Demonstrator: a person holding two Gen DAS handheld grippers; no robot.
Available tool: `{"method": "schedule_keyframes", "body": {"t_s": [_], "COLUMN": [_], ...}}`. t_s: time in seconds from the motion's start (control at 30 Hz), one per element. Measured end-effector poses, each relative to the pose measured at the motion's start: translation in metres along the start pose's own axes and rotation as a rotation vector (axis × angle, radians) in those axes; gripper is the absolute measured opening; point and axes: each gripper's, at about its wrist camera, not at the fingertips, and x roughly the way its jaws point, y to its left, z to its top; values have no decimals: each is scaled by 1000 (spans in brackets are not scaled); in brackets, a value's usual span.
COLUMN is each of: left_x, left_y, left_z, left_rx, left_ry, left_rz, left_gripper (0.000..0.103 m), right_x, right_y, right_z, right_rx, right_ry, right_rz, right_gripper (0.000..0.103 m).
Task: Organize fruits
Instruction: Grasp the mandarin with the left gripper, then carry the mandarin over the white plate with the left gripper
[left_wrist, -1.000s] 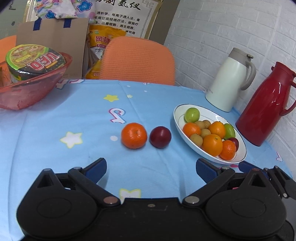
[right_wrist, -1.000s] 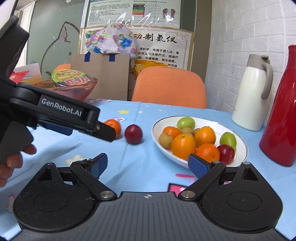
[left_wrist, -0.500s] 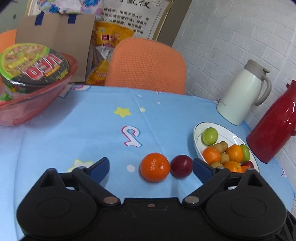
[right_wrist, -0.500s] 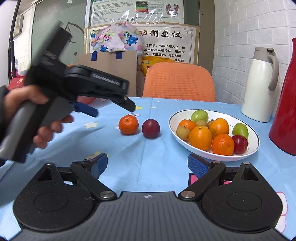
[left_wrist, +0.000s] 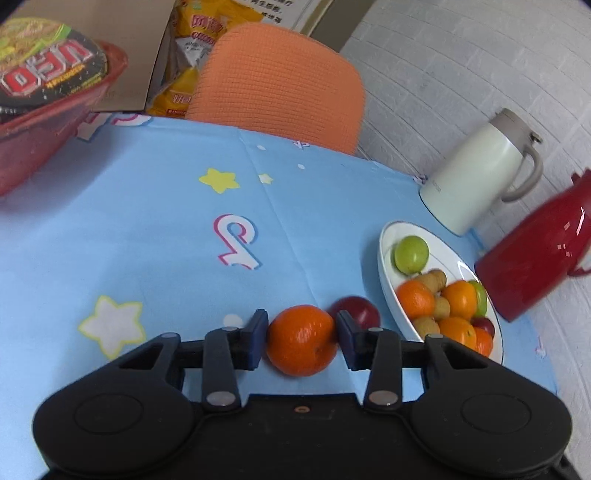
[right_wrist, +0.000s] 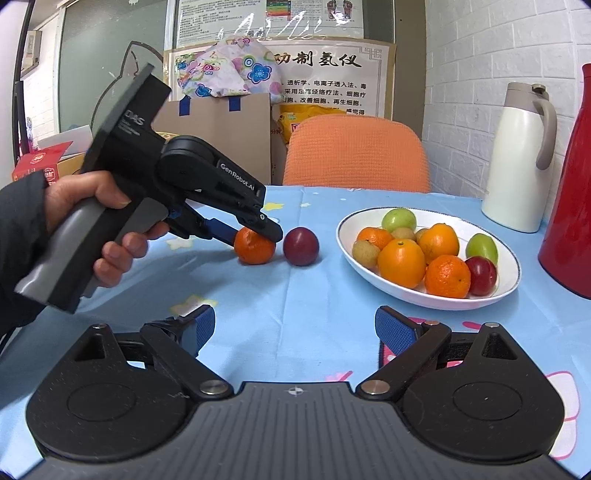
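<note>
My left gripper (left_wrist: 300, 338) is shut on a tangerine (left_wrist: 301, 339) that rests on the blue tablecloth; both blue pads touch its sides. A dark red plum (left_wrist: 360, 312) lies just right of it. A white bowl (left_wrist: 388, 266) further right holds several oranges, green fruits, longans and a plum. In the right wrist view the left gripper (right_wrist: 255, 230) clamps the tangerine (right_wrist: 253, 253), with the plum (right_wrist: 301, 246) beside it and the bowl (right_wrist: 406, 293) to the right. My right gripper (right_wrist: 295, 330) is open and empty above the near tablecloth.
A white jug (left_wrist: 476, 177) and a red jug (left_wrist: 535, 254) stand behind the bowl by the brick wall. A red basket (left_wrist: 40, 122) with a noodle cup sits far left. An orange chair (left_wrist: 277, 85) stands behind the table.
My left gripper moved forward and down onto the tangerine and closed on it. The right gripper has stayed open and nearly still.
</note>
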Motion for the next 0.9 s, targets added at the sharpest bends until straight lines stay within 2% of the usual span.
{"method": "schedule_keyframes", "body": {"t_s": [0.07, 0.17, 0.23, 0.37, 0.67, 0.9], "left_x": [-11, -26, -35, -46, -50, -56], "left_y": [-5, -9, -16, -25, -16, -8], "left_z": [-8, -25, -38, -51, -53, -52], "left_rx": [24, 29, 61, 112, 97, 81], "left_ry": [16, 75, 91, 82, 92, 87], "left_rz": [-3, -78, -101, -96, -106, -119], "left_gripper": [53, 52, 52, 53, 54, 54], "right_x": [0, 1, 3, 8, 27, 44], "right_y": [1, 1, 2, 8, 17, 29], "right_z": [0, -1, 0, -1, 7, 15], "right_rx": [0, 14, 36, 60, 91, 67], "right_ry": [5, 14, 24, 52, 106, 126], "right_rz": [9, 38, 63, 107, 149, 156], "right_gripper": [103, 103, 103, 103, 103, 88]}}
